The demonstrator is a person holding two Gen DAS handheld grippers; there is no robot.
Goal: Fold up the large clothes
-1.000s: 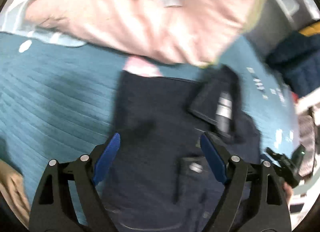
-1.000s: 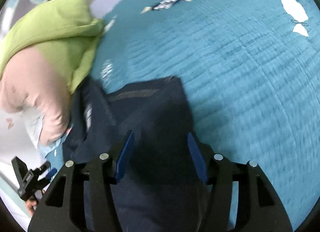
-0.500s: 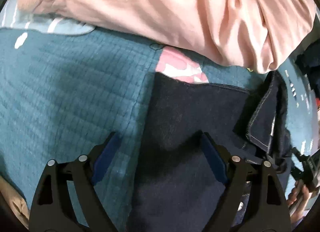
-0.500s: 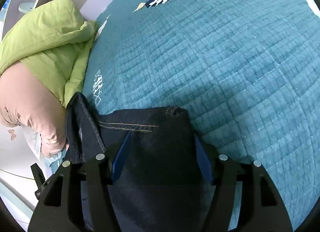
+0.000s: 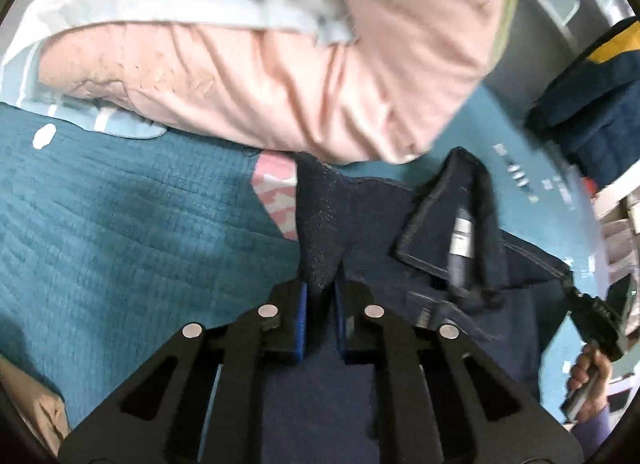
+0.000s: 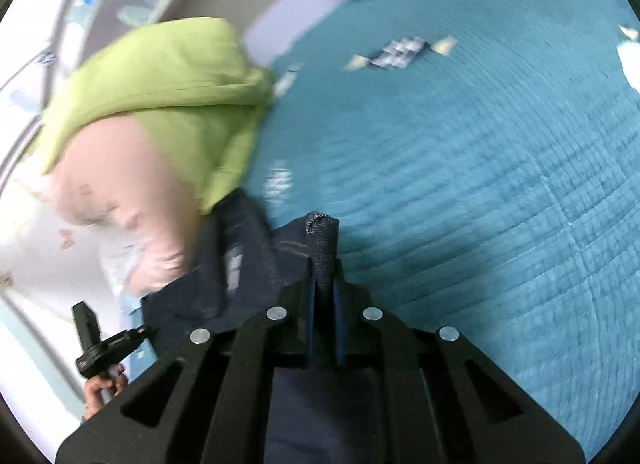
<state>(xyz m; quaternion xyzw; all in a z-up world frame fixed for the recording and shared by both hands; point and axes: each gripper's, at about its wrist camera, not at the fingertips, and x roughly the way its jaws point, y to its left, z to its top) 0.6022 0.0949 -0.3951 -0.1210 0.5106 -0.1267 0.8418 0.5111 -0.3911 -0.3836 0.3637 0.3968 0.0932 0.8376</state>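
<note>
Dark navy jeans (image 5: 432, 248) lie on a teal quilted bedspread (image 5: 120, 224), one part flipped over so a white label shows. My left gripper (image 5: 321, 296) is shut on a pinched-up corner of the jeans. In the right wrist view my right gripper (image 6: 322, 288) is shut on another corner of the jeans (image 6: 240, 264), which stands up between the blue pads. The other gripper shows at the edge of each view, in a hand.
A pile of pink (image 5: 300, 84) and pale blue clothes lies just beyond the jeans. A green garment (image 6: 160, 76) tops that pile in the right wrist view. The teal bedspread (image 6: 480, 164) stretches to the right. Dark blue and yellow cloth (image 5: 592, 104) lies far right.
Both grippers were open over the jeans; now both have closed on corners of the denim and lifted them a little.
</note>
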